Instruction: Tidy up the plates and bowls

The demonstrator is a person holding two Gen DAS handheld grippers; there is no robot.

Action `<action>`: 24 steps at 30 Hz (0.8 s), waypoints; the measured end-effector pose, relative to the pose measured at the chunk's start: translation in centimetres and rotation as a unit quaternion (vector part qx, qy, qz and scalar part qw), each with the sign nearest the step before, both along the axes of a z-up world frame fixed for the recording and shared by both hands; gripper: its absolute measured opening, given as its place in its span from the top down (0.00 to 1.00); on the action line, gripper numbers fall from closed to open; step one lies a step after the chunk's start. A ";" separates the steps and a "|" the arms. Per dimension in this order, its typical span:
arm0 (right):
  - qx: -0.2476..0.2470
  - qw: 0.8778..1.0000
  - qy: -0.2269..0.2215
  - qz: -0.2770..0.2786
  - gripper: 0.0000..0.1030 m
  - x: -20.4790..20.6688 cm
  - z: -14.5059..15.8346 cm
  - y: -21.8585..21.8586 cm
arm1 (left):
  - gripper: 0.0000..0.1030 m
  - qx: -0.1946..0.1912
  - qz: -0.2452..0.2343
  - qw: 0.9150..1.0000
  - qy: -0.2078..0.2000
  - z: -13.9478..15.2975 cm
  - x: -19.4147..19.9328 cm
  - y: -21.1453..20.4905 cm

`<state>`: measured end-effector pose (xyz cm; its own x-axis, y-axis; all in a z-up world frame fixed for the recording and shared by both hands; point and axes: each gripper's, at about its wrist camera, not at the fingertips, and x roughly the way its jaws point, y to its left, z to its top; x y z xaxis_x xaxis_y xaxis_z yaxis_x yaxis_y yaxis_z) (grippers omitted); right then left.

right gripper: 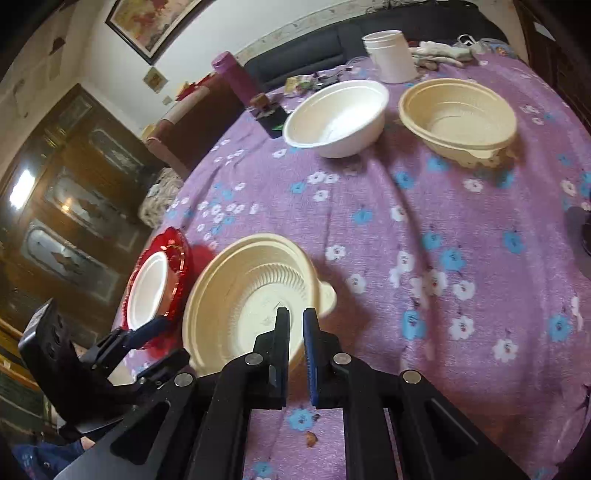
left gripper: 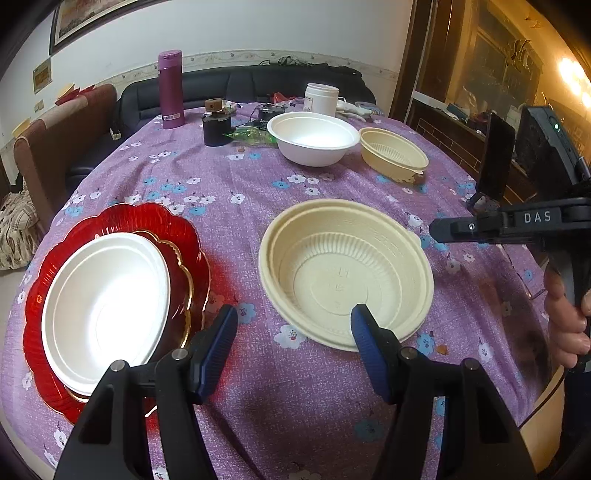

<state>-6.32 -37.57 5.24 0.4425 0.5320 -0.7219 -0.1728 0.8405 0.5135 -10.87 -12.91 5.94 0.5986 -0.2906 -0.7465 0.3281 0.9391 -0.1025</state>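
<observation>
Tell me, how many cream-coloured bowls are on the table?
2. One cream bowl sits near the grippers, beside the red plate; the other cream bowl sits at the far side, next to the white bowl. None seems hidden.

I am in a home, in a lived-in dining or sitting room. My worktop (left gripper: 321, 406) wears a purple cloth printed with small flowers. A dark sofa (left gripper: 236, 83) runs along the far wall under a patterned border strip, and a framed picture (left gripper: 79, 16) hangs above it. A brown upholstered chair (left gripper: 55, 147) stands at the side, and a dark wooden cabinet (right gripper: 70, 206) with glass doors fills another wall. A thermos flask (left gripper: 170, 90) and household clutter sit on the cloth.
</observation>
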 end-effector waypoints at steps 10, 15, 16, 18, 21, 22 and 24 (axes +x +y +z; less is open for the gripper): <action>0.027 0.999 0.028 -0.008 0.91 0.3 -2.1 0.2 | 0.57 -0.013 0.000 0.999 0.037 -0.6 3.2 0.0; 0.029 0.999 0.020 -0.016 0.86 0.0 -2.4 0.4 | 0.65 0.002 0.001 0.999 0.048 -1.1 4.7 -0.9; 0.029 0.999 0.023 -0.018 0.86 0.1 -2.5 0.4 | 0.67 -0.001 0.001 0.999 0.053 -1.3 4.9 -0.8; 0.033 0.999 0.025 -0.022 0.86 0.1 -2.6 0.2 | 0.74 0.005 0.005 0.999 0.049 -1.4 5.0 -0.8; 0.039 0.998 0.025 -0.031 0.86 -0.2 -2.7 -0.6 | 0.78 0.000 0.004 0.999 0.054 -1.7 5.2 -0.6; 0.044 0.998 0.026 -0.032 0.86 -0.3 -2.8 -0.8 | 0.79 0.002 0.004 0.999 0.052 -1.7 5.1 -0.7; 0.049 0.998 0.025 -0.036 0.86 -0.5 -3.0 -1.0 | 0.79 0.004 0.004 0.999 0.049 -1.8 5.0 -0.8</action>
